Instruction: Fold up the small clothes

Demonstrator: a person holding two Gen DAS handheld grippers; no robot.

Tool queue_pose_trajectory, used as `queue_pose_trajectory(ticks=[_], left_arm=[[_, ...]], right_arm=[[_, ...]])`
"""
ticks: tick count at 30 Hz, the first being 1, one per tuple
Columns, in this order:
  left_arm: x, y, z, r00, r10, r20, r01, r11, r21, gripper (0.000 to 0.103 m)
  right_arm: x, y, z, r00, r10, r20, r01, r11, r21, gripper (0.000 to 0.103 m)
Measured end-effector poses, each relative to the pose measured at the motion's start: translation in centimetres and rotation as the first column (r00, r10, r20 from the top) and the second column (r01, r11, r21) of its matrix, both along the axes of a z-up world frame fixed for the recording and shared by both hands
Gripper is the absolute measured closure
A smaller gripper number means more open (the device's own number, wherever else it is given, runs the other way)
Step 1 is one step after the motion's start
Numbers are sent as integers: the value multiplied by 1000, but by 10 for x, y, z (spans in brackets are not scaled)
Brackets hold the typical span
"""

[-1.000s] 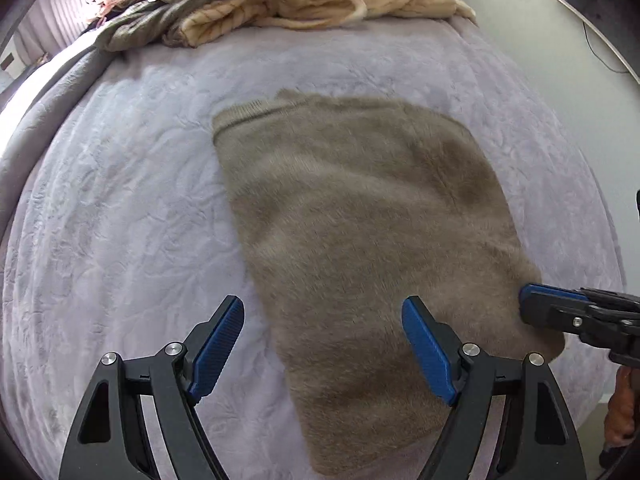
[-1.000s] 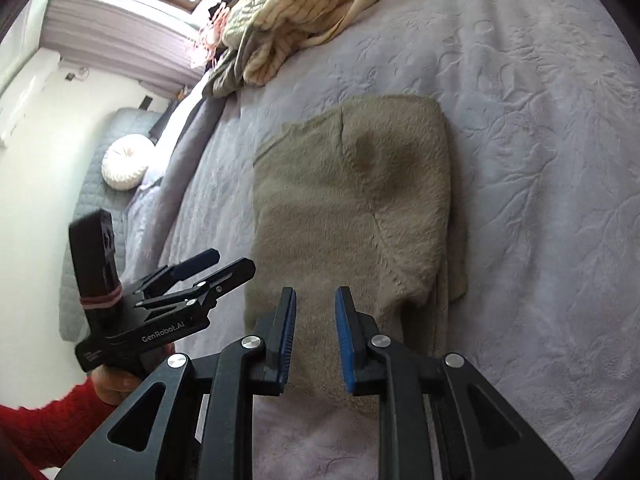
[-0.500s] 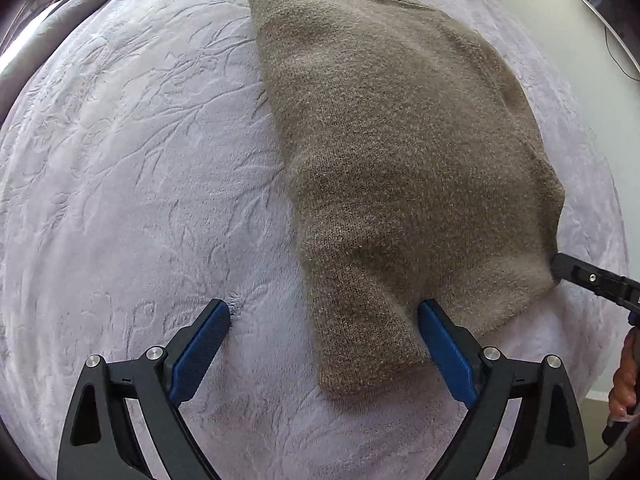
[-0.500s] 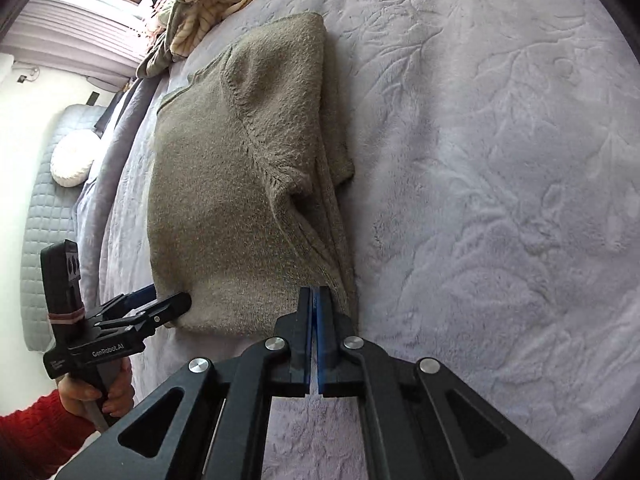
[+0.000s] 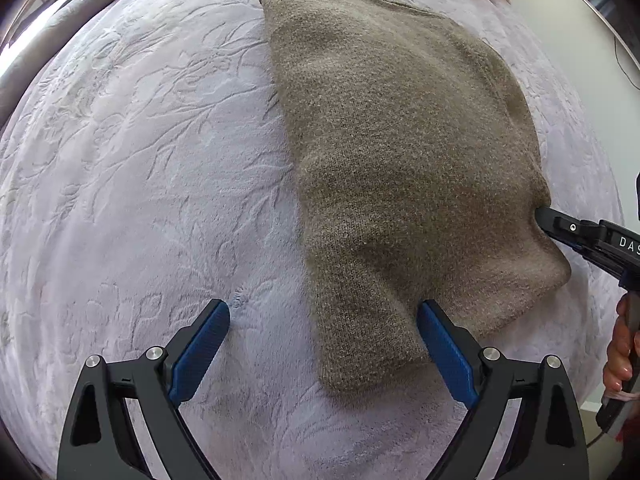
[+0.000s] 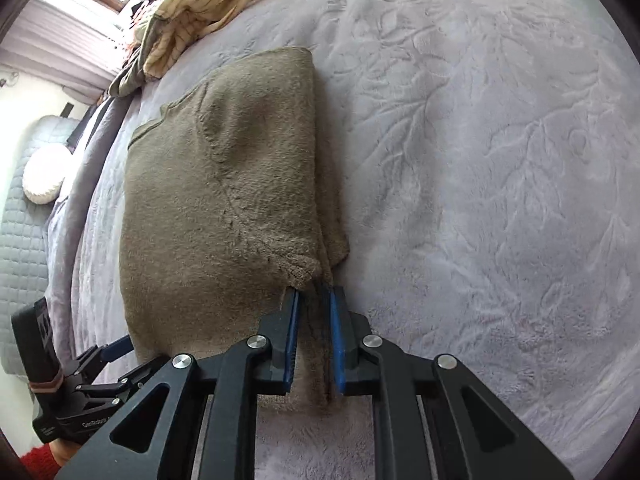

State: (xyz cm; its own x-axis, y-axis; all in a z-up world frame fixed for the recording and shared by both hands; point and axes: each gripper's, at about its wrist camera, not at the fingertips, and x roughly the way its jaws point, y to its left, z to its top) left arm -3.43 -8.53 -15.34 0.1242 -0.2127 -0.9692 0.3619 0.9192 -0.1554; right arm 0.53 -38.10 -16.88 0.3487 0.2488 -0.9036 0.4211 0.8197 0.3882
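Observation:
A taupe knit sweater (image 5: 404, 152) lies folded lengthwise on a lilac embossed bedspread (image 5: 140, 152). My left gripper (image 5: 324, 344) is open, its blue pads either side of the sweater's near left corner. My right gripper (image 6: 314, 332) has its jaws slightly apart with a fold of the sweater's (image 6: 224, 200) near right corner between the pads. In the left wrist view the right gripper (image 5: 560, 228) touches the sweater's right edge. The left gripper (image 6: 100, 360) also shows in the right wrist view, at the sweater's near left corner.
A heap of cream striped and grey clothes (image 6: 200, 4) lies at the far end of the bedspread (image 6: 500, 160). A grey quilted seat with a round white cushion (image 6: 42, 176) stands beyond the bed's left side. The floor (image 5: 576, 40) shows to the right of the bed.
Both grippers have come down to the sweater's near edge. The right gripper's jaws closed fully half a second ago and now stand slightly apart around the sweater fold. The left stayed open.

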Motion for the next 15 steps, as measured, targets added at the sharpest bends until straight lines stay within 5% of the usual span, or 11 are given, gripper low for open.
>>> queue_pose_trajectory(ticks=[15], left_arm=[[-1, 22, 20, 1000, 26, 14, -27, 998, 49, 8]], right_arm=[[-43, -22, 5, 995, -85, -51, 86, 996, 33, 79]])
